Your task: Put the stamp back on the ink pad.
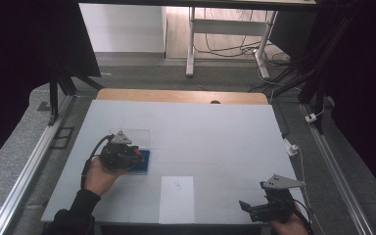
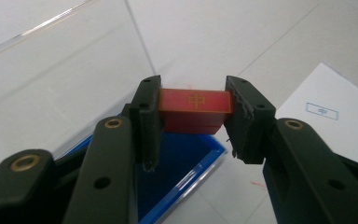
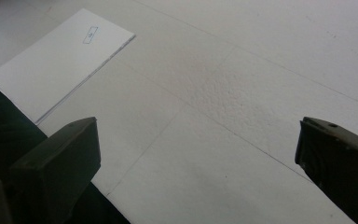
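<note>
Grip confirmed on my left gripper (image 2: 193, 116): both pads press the short ends of a red block (image 2: 196, 103), clamped across its length. The block's top face carries a thin gold cross-like mark. It is held clear above a blue tray (image 2: 186, 163), whose dark blue interior lies directly under the block and my jaws in the left gripper view. From the high view my left gripper (image 1: 136, 155) sits at the left-centre of the white table (image 1: 215, 132), over that blue tray (image 1: 143, 161), with my left hand (image 1: 100, 176) behind it and the cable looping back to my sleeve. A clear sheet (image 1: 137, 134) lies flat on the table just beyond the tray, touching or nearly so; I cannot tell which.

My right gripper (image 3: 196, 163) has its jaws wide apart with nothing between them, only bare table surface. In the high view it rests at the near right corner of the table (image 1: 254, 205), well apart from the tray.

A white paper sheet (image 1: 177, 198) with a small printed mark lies at the near edge between my two grippers; it shows also in the right gripper view (image 3: 60, 60) and the left gripper view (image 2: 326, 112).
</note>
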